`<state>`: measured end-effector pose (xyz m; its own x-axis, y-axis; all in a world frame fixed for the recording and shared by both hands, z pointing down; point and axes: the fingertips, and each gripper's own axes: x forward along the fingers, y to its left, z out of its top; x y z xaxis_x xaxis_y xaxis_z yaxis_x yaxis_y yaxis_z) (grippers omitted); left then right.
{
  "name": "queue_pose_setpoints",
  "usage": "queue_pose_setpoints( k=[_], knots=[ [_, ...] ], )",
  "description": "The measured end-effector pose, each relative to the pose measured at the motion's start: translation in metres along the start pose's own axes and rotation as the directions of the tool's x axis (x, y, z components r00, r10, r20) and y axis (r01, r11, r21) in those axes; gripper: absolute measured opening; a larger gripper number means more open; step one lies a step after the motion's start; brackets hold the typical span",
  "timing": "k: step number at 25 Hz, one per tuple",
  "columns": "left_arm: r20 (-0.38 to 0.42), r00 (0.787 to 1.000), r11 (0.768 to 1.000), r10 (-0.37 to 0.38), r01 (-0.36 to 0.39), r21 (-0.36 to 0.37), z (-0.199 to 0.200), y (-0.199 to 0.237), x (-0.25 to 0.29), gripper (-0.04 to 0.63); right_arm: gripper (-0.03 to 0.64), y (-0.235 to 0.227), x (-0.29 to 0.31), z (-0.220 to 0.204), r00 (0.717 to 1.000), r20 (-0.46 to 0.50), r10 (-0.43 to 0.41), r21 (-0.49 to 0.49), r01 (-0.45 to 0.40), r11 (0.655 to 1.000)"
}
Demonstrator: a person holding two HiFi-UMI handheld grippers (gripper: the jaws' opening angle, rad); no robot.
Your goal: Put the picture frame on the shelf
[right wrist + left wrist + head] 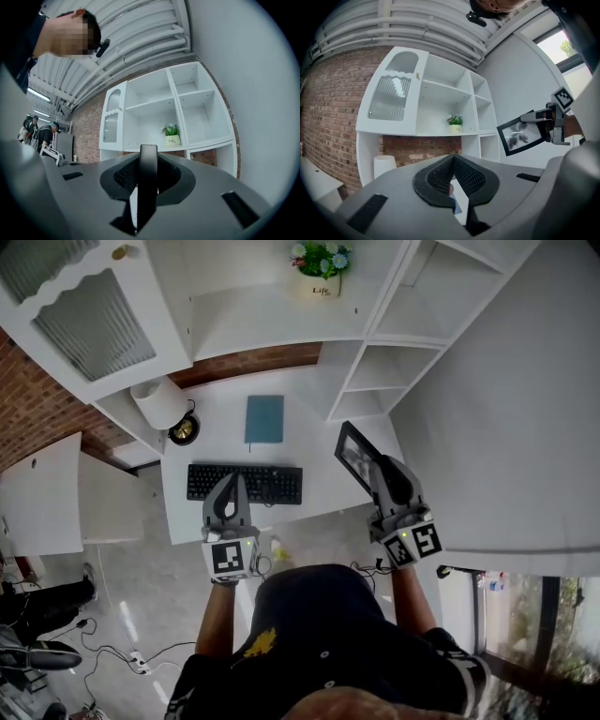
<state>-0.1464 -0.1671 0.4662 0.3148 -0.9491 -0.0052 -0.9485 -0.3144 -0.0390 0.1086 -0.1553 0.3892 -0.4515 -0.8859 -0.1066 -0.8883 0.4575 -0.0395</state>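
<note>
head view: one picture frame [357, 457] is clamped in the jaws of the right gripper [379, 469], held clear above the right end of the table [323, 432]. the frame's long axis runs on ahead of the jaws, toward the shelf [375, 371], which lies forward of and near the frame. the left gripper [232, 483] hovers over the single keyboard [244, 483], well apart from the frame. the right hand is therefore the nearer one to the shelf. also counted: one blue book [264, 418] on the table and one potted plant [321, 268] on a shelf board.

left gripper view: the left jaws stand together with nothing between them. the picture frame [524, 136] shows at the right, tilted, gripped at its near edge by the right gripper [543, 123]. the shelf [440, 89] stands ahead, with one potted plant [455, 123] in it and several open compartments bare.

right gripper view: the picture frame [148, 178] stands edge-on and upright between the right jaws, which press on both of its faces. the shelf [187, 117] lies straight ahead and higher than the jaws. judged from this, the coming move is forward and upward into a bare compartment beside the potted plant [172, 133].
</note>
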Motion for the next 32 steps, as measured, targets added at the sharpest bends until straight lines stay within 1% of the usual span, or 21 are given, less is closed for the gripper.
queue_pose_setpoints(
  k=[3, 6, 10, 13, 15, 19, 23, 27, 29, 32],
  knots=[
    [0.003, 1.0, 0.999, -0.017, 0.017, -0.028, 0.0, 0.015, 0.014, 0.018, 0.067, 0.008, 0.019, -0.002, 1.0, -0.005, 0.009, -0.021, -0.009, 1.0],
    [-0.009, 1.0, 0.999, -0.029, 0.029, -0.021, -0.004, 0.028, 0.025, 0.018, 0.067, 0.014, 0.033, -0.006, 1.0, -0.011, 0.01, -0.035, -0.01, 0.999],
    [0.033, 0.999, 0.999, -0.032, 0.034, -0.041, 0.009, 0.039, 0.036, 0.018, 0.067, 0.019, 0.047, -0.015, 0.999, -0.026, 0.023, -0.044, -0.024, 0.999],
    [0.018, 0.999, 0.999, -0.03, 0.03, -0.044, 0.005, 0.046, 0.043, 0.018, 0.067, 0.023, 0.057, -0.026, 0.997, -0.053, 0.052, -0.077, -0.056, 0.995],
    [0.007, 1.0, 0.999, -0.03, 0.03, -0.041, 0.004, 0.047, 0.049, 0.018, 0.067, 0.021, 0.062, -0.033, 0.996, -0.062, 0.061, -0.063, -0.065, 0.996],
    [-0.017, 0.999, 0.999, -0.051, 0.051, 0.002, 0.0, 0.043, 0.059, 0.018, 0.067, 0.009, 0.071, -0.036, 0.996, -0.058, 0.066, -0.034, -0.068, 0.997],
    [-0.027, 0.999, 0.999, -0.031, 0.031, 0.006, 0.002, 0.039, 0.07, 0.018, 0.067, -0.003, 0.081, -0.031, 0.995, -0.038, 0.091, -0.032, -0.092, 0.995],
    [0.003, 1.0, 1.0, -0.009, 0.009, 0.011, 0.019, 0.034, 0.084, 0.018, 0.067, -0.014, 0.097, -0.024, 0.99, -0.024, 0.141, -0.041, -0.142, 0.989],
    [0.01, 1.0, 0.999, -0.011, 0.011, 0.043, 0.03, 0.036, 0.094, 0.018, 0.067, -0.018, 0.107, -0.022, 0.985, -0.015, 0.17, -0.045, -0.17, 0.984],
    [0.009, 1.0, 0.998, -0.002, 0.001, 0.056, 0.04, 0.042, 0.107, 0.018, 0.067, -0.023, 0.121, -0.021, 0.979, -0.001, 0.205, -0.027, -0.205, 0.978]
  ],
)
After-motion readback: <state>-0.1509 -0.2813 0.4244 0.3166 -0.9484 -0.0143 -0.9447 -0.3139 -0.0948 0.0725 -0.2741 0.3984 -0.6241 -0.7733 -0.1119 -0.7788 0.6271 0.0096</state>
